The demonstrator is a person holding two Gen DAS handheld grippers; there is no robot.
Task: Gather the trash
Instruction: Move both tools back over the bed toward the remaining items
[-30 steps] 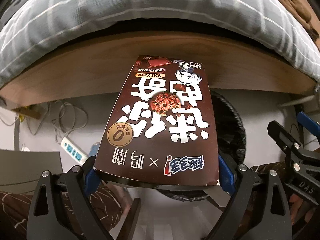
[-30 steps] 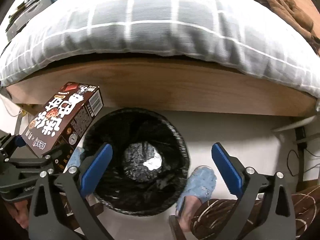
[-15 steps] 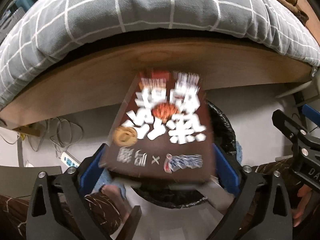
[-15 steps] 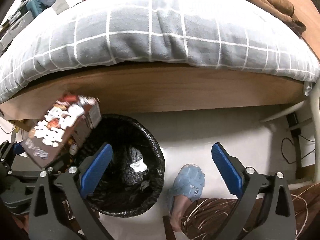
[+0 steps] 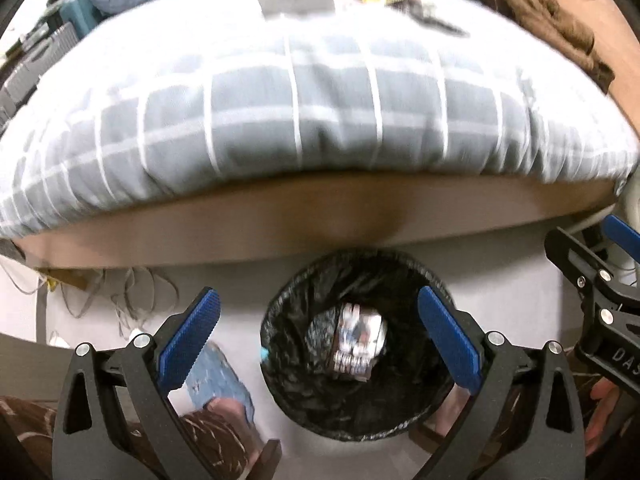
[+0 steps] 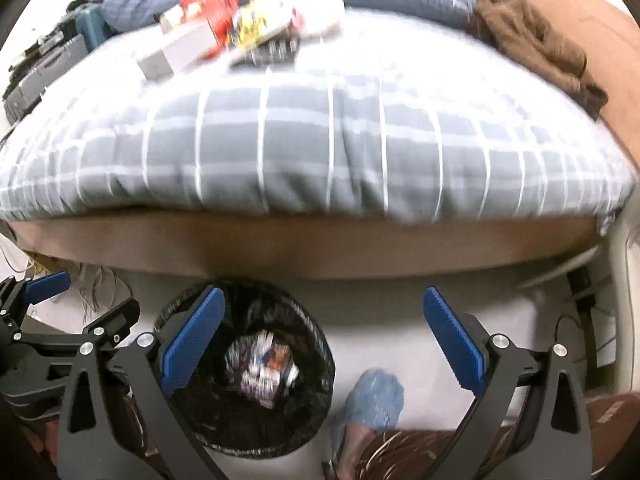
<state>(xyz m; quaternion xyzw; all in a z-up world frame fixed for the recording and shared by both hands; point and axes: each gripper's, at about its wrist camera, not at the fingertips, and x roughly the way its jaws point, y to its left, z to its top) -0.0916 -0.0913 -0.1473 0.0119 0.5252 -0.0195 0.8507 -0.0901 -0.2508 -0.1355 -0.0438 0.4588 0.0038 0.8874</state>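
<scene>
Bin on the floor by the bed edge

Left tongs (image 5: 318, 336) and right tongs (image 6: 324, 344) gape empty; the bin (image 5: 288, 396) holds a blurred box (image 5: 358, 340), bed frame (image 5: 280, 220) just beyond.

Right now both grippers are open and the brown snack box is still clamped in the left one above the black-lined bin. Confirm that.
Wrong on the box: the left wrist view shows the left gripper empty, the brown snack box lying inside the black-lined bin. The right gripper is open too.

The bin (image 5: 356, 412) stands on the floor (image 6: 400, 312) just before the bed (image 5: 304, 220), with a box (image 5: 358, 346) lying inside it, a slippered foot (image 6: 372, 404) to its right, and cables (image 5: 132, 292) to its left under the bed's edge.
</scene>
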